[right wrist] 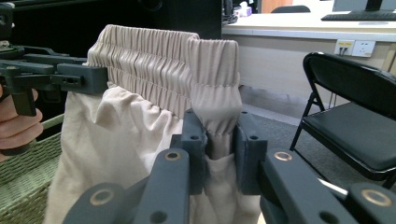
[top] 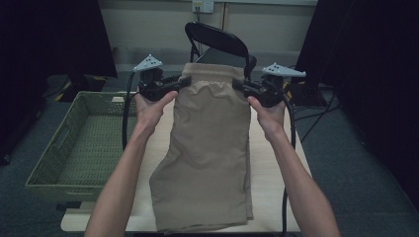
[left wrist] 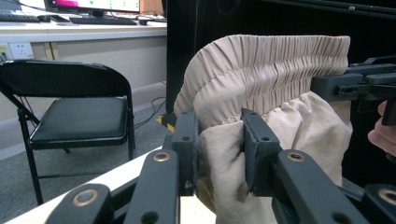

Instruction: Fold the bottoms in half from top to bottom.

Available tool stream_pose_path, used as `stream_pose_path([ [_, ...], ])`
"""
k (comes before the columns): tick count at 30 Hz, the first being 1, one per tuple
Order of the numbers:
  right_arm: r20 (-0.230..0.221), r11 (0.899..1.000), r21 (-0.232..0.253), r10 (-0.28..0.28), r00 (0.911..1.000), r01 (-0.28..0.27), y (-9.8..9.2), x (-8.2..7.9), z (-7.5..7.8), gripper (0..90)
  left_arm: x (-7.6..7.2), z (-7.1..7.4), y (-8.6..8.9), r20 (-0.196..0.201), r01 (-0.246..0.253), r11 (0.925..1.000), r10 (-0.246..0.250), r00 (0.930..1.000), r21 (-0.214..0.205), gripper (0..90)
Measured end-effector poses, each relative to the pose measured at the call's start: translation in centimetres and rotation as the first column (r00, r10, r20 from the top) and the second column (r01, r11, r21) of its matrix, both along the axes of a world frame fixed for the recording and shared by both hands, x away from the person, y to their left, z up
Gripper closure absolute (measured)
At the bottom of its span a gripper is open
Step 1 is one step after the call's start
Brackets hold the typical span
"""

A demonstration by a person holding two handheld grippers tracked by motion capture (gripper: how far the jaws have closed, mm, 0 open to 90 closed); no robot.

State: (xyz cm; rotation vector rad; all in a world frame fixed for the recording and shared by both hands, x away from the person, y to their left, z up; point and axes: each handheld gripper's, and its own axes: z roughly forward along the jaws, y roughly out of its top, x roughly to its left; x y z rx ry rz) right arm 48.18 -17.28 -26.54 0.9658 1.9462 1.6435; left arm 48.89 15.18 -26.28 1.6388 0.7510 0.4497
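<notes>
A pale wooden bench (top: 276, 197) stands on grey carpet in a dim room with black curtains. A green woven basket (top: 74, 143) sits beside its left edge, and a black folding chair (top: 217, 39) stands behind it. The tan shorts (top: 210, 143) hang from the waistband down onto the bench, the left hand-held gripper (top: 184, 82) and right hand-held gripper (top: 238, 85) each clamped on a waistband end

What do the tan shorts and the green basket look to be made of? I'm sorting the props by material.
The shorts look like thin woven cloth, perhaps cotton or a blend: matte, softly creased, with a gathered elastic waistband. The basket looks like woven wicker or moulded plastic imitating it: a regular weave pattern shows on its walls and floor, and the finish is dull. Which of the two, I cannot tell.
</notes>
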Motion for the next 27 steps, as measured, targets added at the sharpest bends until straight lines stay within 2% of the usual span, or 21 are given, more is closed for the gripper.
stream_pose_path([
  [5, -0.013, 1.0, -0.014, -0.016, 0.9998, 0.015, -0.6, 0.4, -0.6, 76.8, 0.4, -0.8, -0.7, 0.009, -0.006, 0.9995, 0.006, 0.9999, 0.032, 69.8],
  [12, -0.06, 0.998, -0.055, -0.024, 0.9979, 0.021, -0.6, 1.4, -3.1, 76.8, 1.5, -3.8, -0.9, -0.026, -0.003, 0.9979, 0.005, 0.9996, 0.065, 69.0],
  [17, -0.088, 0.998, -0.066, -0.017, 0.996, 0.011, -0.3, 1.9, -4.8, 76.8, 2.0, -5.5, -0.6, -0.052, 0.005, 0.9965, 0.0, 0.9986, 0.083, 68.5],
  [21, -0.095, 0.997, -0.08, -0.007, 0.9954, 0.0, -0.1, 1.8, -5.7, 76.7, 1.7, -6.5, -0.3, -0.058, 0.009, 0.9962, -0.004, 0.9983, 0.087, 68.2],
  [27, -0.103, 0.996, -0.085, 0.014, 0.9945, -0.023, -0.3, 0.8, -6.9, 76.7, 0.5, -7.7, -0.2, -0.065, 0.031, 0.9956, -0.026, 0.9976, 0.089, 67.9],
])
